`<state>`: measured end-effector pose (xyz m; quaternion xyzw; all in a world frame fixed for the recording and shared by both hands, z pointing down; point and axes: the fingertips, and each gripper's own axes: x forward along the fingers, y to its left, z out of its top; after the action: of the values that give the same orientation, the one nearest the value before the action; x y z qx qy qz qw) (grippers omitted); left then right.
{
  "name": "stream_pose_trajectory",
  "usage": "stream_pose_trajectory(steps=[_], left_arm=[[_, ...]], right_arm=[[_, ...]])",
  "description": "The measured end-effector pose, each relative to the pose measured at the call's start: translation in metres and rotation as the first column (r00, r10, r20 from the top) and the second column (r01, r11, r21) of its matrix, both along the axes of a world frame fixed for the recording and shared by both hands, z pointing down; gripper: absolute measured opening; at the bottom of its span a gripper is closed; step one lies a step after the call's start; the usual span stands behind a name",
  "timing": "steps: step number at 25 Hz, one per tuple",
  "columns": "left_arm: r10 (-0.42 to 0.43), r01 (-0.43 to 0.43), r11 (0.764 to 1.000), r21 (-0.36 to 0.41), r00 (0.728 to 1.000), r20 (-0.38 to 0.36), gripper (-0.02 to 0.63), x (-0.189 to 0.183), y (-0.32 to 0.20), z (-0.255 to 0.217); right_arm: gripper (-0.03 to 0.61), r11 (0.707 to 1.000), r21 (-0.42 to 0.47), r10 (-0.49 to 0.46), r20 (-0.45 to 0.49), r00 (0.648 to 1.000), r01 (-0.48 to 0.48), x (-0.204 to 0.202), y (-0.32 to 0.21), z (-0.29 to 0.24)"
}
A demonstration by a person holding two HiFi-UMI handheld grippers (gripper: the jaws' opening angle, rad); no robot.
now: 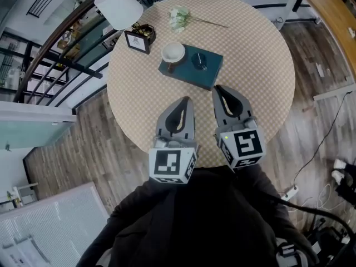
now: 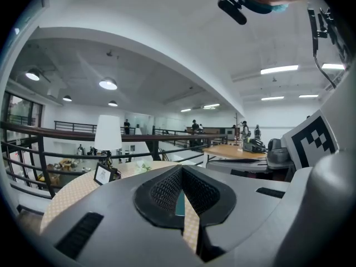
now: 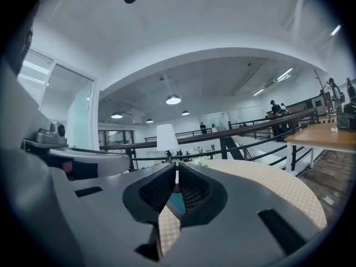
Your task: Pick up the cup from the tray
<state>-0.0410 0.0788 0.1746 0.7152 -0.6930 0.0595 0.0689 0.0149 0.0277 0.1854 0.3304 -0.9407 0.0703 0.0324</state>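
The left hand-held gripper (image 1: pixel 186 100) and the right hand-held gripper (image 1: pixel 217 88) hover closed and empty near the worktop's (image 1: pixel 256 54) 6 o'clock edge, seemingly poised to reach. The cup (image 1: pixel 173 53) stands at the 9 o'clock end of the tray (image 1: pixel 210 74), well apart from both.

One round tabletop (image 1: pixel 261 65) here, carrying one teal tray (image 1: pixel 186 72), one white cup (image 1: pixel 173 53) and one small dark round piece (image 1: pixel 199 60). Add one white-shaded lamp (image 1: pixel 118 7), one framed card (image 1: pixel 137 41), one sprig of white flowers (image 1: pixel 179 18). Two tongs: left tongs (image 1: pixel 187 99), right tongs (image 1: pixel 217 88).
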Motion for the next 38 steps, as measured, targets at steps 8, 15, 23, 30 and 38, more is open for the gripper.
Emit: stream_pose_trajectory(steps=[8, 15, 23, 30, 38], left_arm=[[0.008, -0.012, 0.999, -0.044, 0.997, -0.082, 0.005, -0.032, -0.039, 0.028], [0.038, -0.05, 0.995, -0.09, 0.991, -0.129, 0.005, -0.04, -0.069, 0.063], [0.006, -0.041, 0.988, -0.15, 0.974, -0.226, 0.003, -0.059, -0.092, 0.101], [0.005, -0.061, 0.976, -0.209, 0.966, -0.259, 0.005, -0.065, -0.102, 0.13], [-0.005, -0.07, 0.964, -0.255, 0.958, -0.285, 0.003, -0.065, -0.114, 0.153]], right_arm=[[0.009, 0.999, -0.053, -0.007, -0.096, 0.995, 0.002, -0.034, -0.03, 0.034], [0.009, 0.995, -0.099, 0.013, -0.189, 0.982, -0.032, -0.043, -0.057, 0.079], [0.024, 0.994, -0.097, 0.022, -0.244, 0.97, -0.047, -0.066, -0.082, 0.119], [0.097, 0.993, -0.106, 0.01, -0.325, 0.946, -0.047, -0.072, -0.103, 0.154], [0.085, 0.993, -0.117, -0.043, -0.37, 0.928, -0.001, -0.083, -0.11, 0.175]])
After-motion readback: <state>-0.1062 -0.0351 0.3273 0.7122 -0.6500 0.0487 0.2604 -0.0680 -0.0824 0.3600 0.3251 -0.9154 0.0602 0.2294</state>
